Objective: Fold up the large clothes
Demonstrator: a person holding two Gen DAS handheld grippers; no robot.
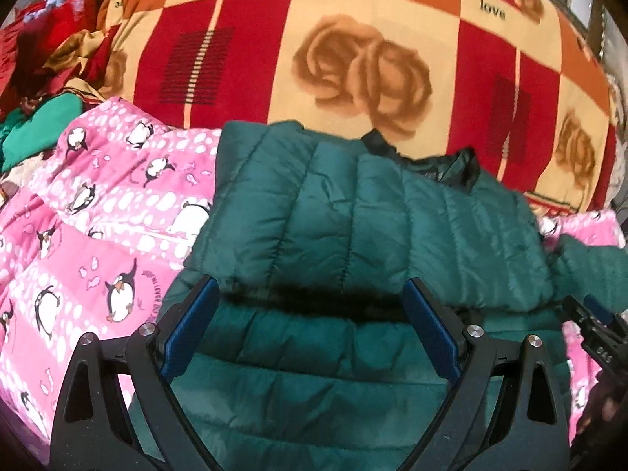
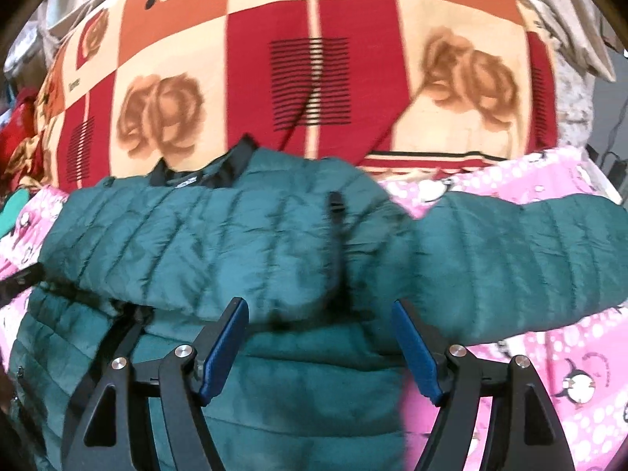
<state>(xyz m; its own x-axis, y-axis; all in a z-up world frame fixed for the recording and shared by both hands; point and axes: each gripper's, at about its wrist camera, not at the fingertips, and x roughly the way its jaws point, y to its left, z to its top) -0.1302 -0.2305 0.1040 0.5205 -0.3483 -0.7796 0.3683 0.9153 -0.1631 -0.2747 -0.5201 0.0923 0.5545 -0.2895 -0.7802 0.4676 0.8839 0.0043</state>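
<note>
**On the bed, a green puffer jacket lying half folded**

On the pink penguin-print quilt the green puffer jacket is lying spread out, its upper part doubled over its lower part so that a fold edge is running across the middle. Beyond the jacket a red, orange and cream blanket with rose prints and the word "love" is covering the rest of the bed. No boxes or baskets are showing in either view.

The left gripper is standing with its blue pads wide apart, just over the fold edge and gripping nothing. The right gripper is likewise standing well open over the jacket's fold, with no cloth pinched between its pads.

Only the left wrist view is showing a heap of red and green clothes lying far to the left of the jacket, and part of the other gripper at its right edge. Only the right wrist view is showing the jacket's sleeve stretching out to the right across the quilt, and a black collar at the jacket's far edge.
</note>
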